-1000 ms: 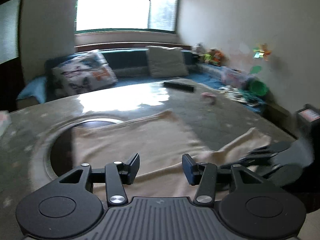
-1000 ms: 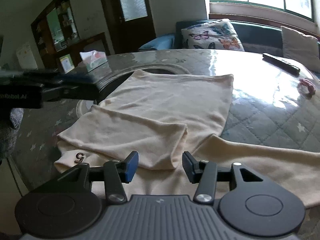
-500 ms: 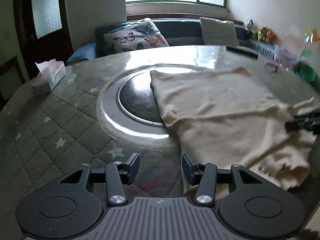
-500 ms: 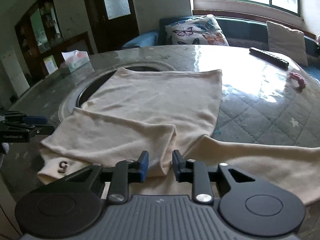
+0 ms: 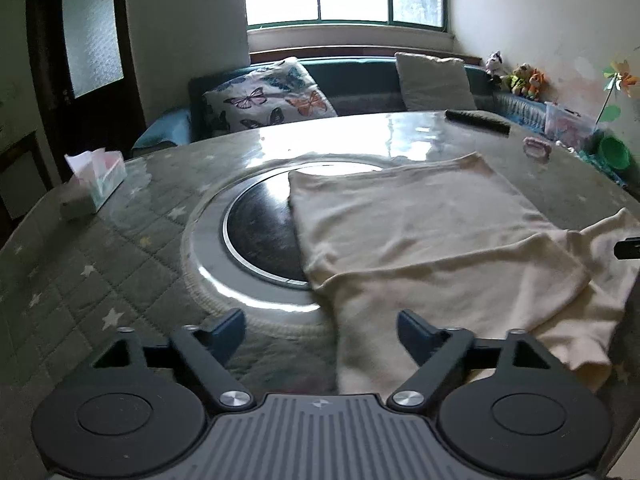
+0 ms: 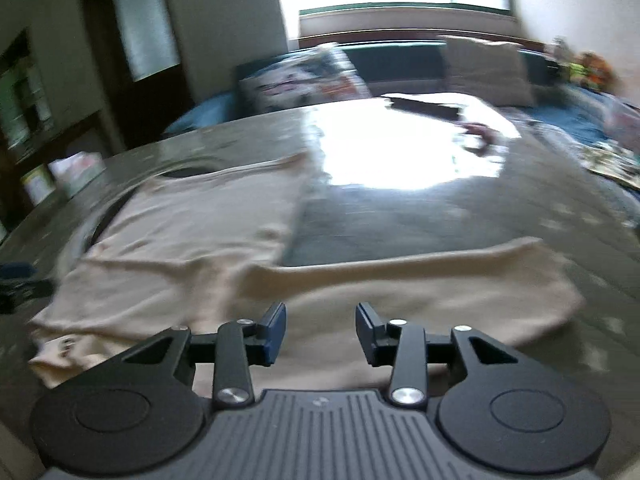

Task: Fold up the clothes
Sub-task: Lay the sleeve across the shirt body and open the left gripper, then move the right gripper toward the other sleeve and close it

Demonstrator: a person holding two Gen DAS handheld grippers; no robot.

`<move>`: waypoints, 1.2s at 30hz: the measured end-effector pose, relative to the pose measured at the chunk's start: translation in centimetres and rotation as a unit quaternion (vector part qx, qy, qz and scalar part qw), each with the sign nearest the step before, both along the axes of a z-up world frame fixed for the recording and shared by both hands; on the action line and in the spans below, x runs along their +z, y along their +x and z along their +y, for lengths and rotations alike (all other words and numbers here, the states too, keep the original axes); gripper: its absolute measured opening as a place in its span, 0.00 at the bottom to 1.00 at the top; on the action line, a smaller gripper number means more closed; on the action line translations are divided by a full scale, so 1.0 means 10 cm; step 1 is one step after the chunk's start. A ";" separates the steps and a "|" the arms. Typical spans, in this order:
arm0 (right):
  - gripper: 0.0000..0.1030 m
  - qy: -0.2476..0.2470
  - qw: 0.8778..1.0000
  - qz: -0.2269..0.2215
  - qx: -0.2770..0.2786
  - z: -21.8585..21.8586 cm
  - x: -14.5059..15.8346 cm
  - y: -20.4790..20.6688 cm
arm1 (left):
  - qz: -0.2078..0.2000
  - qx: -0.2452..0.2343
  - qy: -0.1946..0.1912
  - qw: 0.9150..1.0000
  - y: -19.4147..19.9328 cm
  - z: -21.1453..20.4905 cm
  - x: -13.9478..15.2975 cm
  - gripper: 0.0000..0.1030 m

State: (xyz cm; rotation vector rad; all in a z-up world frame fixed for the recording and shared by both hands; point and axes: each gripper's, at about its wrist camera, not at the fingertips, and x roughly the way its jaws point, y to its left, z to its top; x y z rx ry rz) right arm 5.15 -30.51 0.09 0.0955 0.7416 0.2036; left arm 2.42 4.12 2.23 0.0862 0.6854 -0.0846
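Cream long-sleeved top (image 5: 420, 232) spread on the round table (image 5: 100, 280), one sleeve laid across its body, the other sleeve (image 6: 420, 280) stretched out sideways. Left gripper (image 5: 320, 330) and right gripper (image 6: 320, 326) hover with fingers spread, holding nothing. To fold the outstretched sleeve well, pinch near its cuff and keep the cloth taut and flat

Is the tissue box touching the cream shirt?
Apart. The left wrist view shows the tissue box at the table's left edge and the cream shirt on the right, with bare quilted table cover and the round centre plate between them.
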 end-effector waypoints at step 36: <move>0.08 0.018 0.990 -0.070 -0.122 -0.78 0.25 0.04 | 0.030 -0.018 -0.004 0.999 0.11 -0.46 -0.20 1.00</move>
